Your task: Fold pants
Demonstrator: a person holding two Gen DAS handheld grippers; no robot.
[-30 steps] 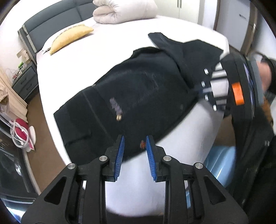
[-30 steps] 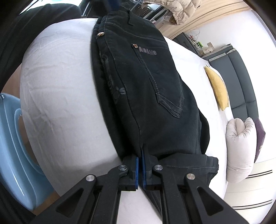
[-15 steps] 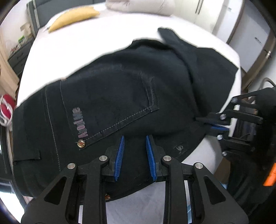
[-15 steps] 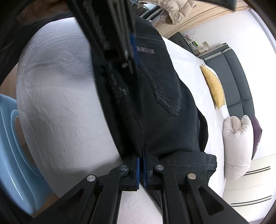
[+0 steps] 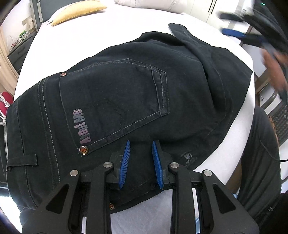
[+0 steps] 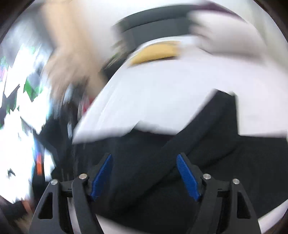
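Note:
Black jeans (image 5: 117,100) lie folded on the white bed (image 5: 108,32), back pocket up, with a leg end doubled over at the far right. My left gripper (image 5: 141,142) hovers low over the near edge of the jeans, just right of the pocket's rivet. Its blue pads stand a little apart with nothing pinched between them. My right gripper (image 6: 144,156) is above the jeans (image 6: 207,162) in a heavily blurred view. Its jaws are opening wide and nothing is held between them. In the left wrist view it shows as a blurred shape (image 5: 243,36) at the upper right.
A yellow pillow (image 5: 77,10) and a rolled white duvet (image 5: 147,5) lie at the head of the bed. A dark nightstand (image 5: 19,50) stands to the left. A person's dark clothing (image 5: 261,162) fills the right side by the bed's edge.
The right gripper let go of the jeans' edge, spread its jaws, and swung up and away while rolling. The left gripper dropped closer to the jeans, then held still.

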